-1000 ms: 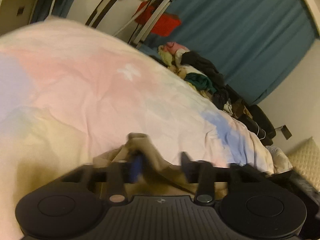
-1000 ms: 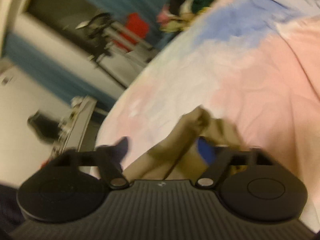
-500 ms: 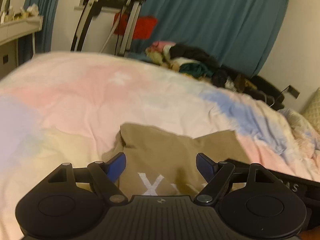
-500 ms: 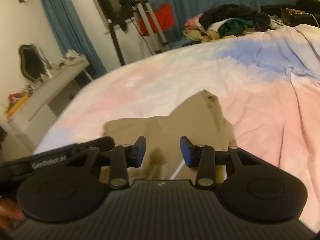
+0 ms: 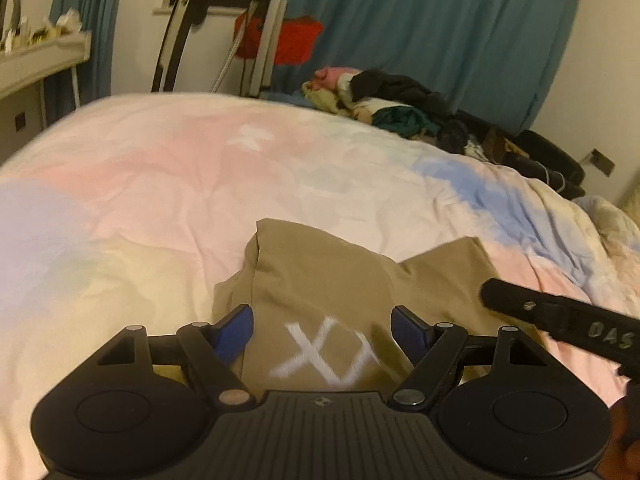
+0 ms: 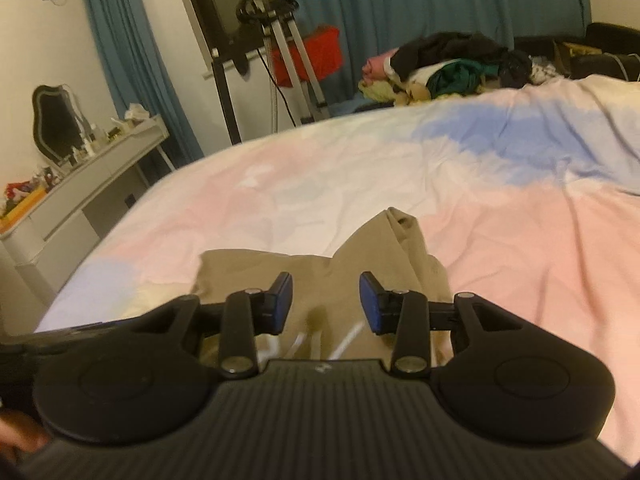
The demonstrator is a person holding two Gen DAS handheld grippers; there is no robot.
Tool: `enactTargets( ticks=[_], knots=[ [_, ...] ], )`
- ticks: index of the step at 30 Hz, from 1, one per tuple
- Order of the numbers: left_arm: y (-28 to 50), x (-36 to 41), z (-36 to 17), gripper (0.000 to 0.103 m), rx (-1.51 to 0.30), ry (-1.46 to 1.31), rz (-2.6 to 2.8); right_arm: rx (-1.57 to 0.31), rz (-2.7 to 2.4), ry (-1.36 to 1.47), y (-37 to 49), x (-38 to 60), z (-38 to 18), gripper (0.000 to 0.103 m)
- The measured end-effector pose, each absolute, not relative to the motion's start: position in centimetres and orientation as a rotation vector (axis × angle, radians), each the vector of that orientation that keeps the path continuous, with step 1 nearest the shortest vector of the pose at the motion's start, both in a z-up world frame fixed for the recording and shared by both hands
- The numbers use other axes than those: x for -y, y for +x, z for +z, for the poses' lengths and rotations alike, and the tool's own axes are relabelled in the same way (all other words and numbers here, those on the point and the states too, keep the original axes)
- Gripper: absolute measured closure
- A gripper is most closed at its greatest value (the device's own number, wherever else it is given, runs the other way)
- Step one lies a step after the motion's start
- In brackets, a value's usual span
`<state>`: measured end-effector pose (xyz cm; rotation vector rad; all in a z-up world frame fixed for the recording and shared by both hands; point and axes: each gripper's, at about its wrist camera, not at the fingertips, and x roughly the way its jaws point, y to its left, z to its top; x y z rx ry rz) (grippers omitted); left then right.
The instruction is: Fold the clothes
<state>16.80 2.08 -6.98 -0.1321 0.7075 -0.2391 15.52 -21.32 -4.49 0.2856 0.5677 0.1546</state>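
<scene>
Teal curtains (image 5: 460, 32) hang across the far wall of the bedroom we are working in, behind a heap of mixed dark, green and pink clothes (image 6: 444, 66) at the far edge of the bed. Across the bed spreads a rumpled quilt in pastel pink, blue and cream patches (image 5: 168, 184). On its near part lies the tan fabric garment with white crossed letters (image 5: 332, 280), bunched rather than flat, one flap raised toward the far side and another fold off to the right.

Our left gripper (image 5: 322, 330) hovers over the white lettering, its blue-padded fingers (image 5: 236, 330) spread wide apart with nothing between them. Our right gripper (image 6: 326, 300) hangs above the same garment (image 6: 316, 272), its fingers also apart and empty; in the left wrist view its black body enters from the right (image 5: 560, 320), just beside the left one.

At far left stands a white dressing bench with small items and a dark mirror (image 6: 100, 152), and a metal-framed stand with something red (image 6: 312, 56) sits before the curtains.
</scene>
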Motion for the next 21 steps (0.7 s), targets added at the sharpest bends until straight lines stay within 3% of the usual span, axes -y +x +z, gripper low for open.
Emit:
enactTargets(
  ticks=[8,21],
  knots=[
    [14.1,-2.1,-7.7,0.025,-0.754,-0.09,-0.198,-0.599,0.075,0.3,12.5,21.6,-5.3,0.063],
    [9.7,-5.6,-6.7,0.024,-0.815,-0.289,-0.213,-0.626,0.03,0.275,12.4,20.7,-7.6,0.063]
  ],
)
